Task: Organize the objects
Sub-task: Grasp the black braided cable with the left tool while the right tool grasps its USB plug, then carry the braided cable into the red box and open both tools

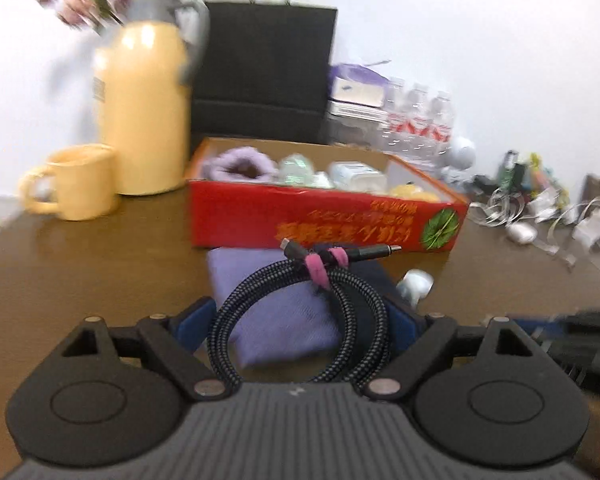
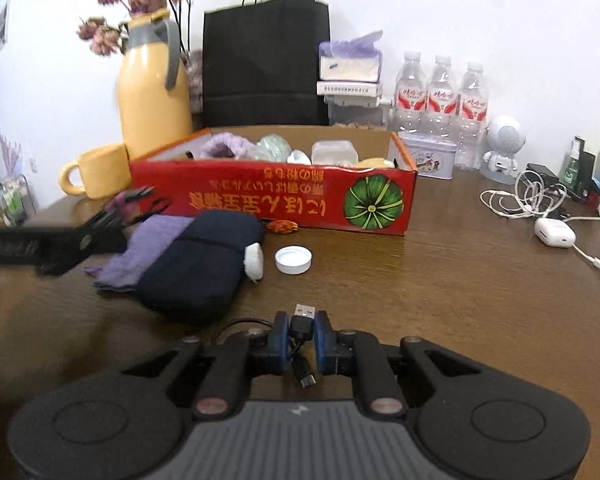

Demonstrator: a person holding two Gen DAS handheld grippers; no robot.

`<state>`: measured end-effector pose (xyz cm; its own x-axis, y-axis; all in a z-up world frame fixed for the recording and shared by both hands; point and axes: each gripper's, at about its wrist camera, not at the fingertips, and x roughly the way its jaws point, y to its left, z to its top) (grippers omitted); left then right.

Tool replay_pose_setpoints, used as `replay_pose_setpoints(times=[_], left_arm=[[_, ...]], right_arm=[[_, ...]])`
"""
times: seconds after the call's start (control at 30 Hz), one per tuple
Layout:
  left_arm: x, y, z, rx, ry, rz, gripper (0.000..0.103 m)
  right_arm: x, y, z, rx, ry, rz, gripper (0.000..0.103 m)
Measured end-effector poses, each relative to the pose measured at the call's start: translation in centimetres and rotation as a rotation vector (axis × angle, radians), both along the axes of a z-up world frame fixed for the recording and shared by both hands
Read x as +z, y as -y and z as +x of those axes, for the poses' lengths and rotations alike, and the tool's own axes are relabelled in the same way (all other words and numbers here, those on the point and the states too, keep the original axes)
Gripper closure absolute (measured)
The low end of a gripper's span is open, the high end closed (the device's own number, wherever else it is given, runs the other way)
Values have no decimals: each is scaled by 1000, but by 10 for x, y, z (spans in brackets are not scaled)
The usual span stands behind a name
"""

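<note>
The left claw (image 1: 300, 320) holds a coiled cable (image 1: 300, 312) across its wide jaws, plugs pointing toward the box (image 1: 324, 216). The right claw (image 2: 302, 340) pinches a black lead (image 2: 302, 326), USB end forward, apparently just above the surface (image 2: 460, 300).

Ahead of you, a dark wooden table (image 2: 440, 300) stands against a plain white wall (image 2: 460, 8). At the back left is a tall yellow jug (image 2: 152, 100) with a grey handle, holding dried pink flowers (image 2: 140, 0). A yellow mug (image 2: 100, 170) sits just beside it, handle to your left. To the right of the jug, a black paper bag (image 2: 264, 64) stands upright. Next comes a tissue pack (image 2: 350, 60) on top of stacked white boxes (image 2: 350, 88). Three clear water bottles (image 2: 442, 96) with red labels stand in a row behind a small tin (image 2: 428, 160). A white robot figure (image 2: 502, 148) stands just right of them.
</note>
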<state>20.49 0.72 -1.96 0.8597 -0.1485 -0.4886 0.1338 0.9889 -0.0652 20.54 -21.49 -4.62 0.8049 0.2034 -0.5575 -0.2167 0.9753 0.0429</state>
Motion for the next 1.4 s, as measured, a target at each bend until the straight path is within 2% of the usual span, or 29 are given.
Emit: replay_pose_setpoints(times=[0.1,0.2,0.3,0.4,0.6,0.7,0.83,0.9,0.97,1.1,1.17,1.23,1.33,1.37,1.4], left_arm=[[-2,1,-40,44,-18,52,14],[-4,1,-73,32,-52,74,14],[-1,4,-100,18,-37,108,14],[4,5,-117,1,-20,100,14],[15,1,-109,-28,-16,34,14],[39,-2,-85,-80,28,9,14],[87,2,-24,-197,117,16,14],[104,9,28,-255,104,23,14],[109,20,86,-251,40,15,14],[88,50,201,-231,-108,51,14],[68,64,237,-212,-161,71,14],[46,77,262,-223,-190,118,13],[21,79,290,-202,-240,87,10],[17,76,296,-211,-268,64,9],[16,71,299,-222,-286,30,7]], right_arm=[[1,0,-25,8,0,29,91],[-2,-7,-51,42,-9,38,91],[-2,-15,-76,73,-4,43,91],[-1,-17,-96,73,8,59,91],[2,-3,-105,36,6,87,91],[16,8,-90,37,28,104,91],[62,25,-39,82,113,104,91],[88,31,0,89,162,90,91],[106,37,48,75,174,105,91],[111,30,156,42,127,103,91],[102,23,212,6,86,86,91],[88,19,263,-47,35,67,91],[62,18,321,-84,-55,73,88],[53,17,336,-115,-68,70,78],[48,17,345,-130,-74,60,72]])
